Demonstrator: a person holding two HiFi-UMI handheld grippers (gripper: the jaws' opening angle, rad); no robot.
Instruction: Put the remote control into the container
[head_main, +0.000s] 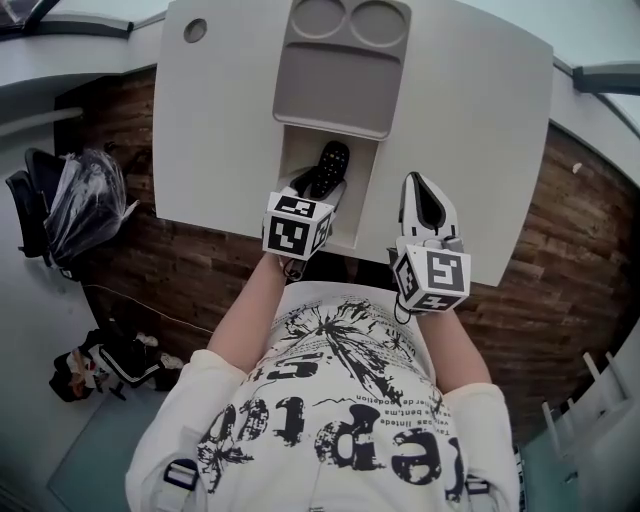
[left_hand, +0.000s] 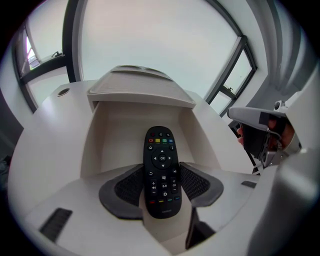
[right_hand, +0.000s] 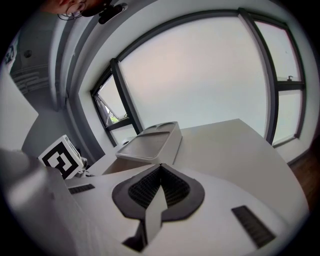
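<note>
L gripper (left_hand: 161, 189) clamps remote control (left_hand: 161, 167) at open bay of container (left_hand: 117, 132), not yet released; R gripper (right_hand: 159, 189), shut & empty, beside container.

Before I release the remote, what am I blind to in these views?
Head view: the left gripper's marker cube covers the black oval remote control's near end and the jaws.
Left gripper view: the remote hides the beige plastic container's floor beneath it; contact unclear.
Right gripper view: remote out of sight.

Office: white desk (head_main: 220, 130), big windows (right_hand: 200, 75)
</note>
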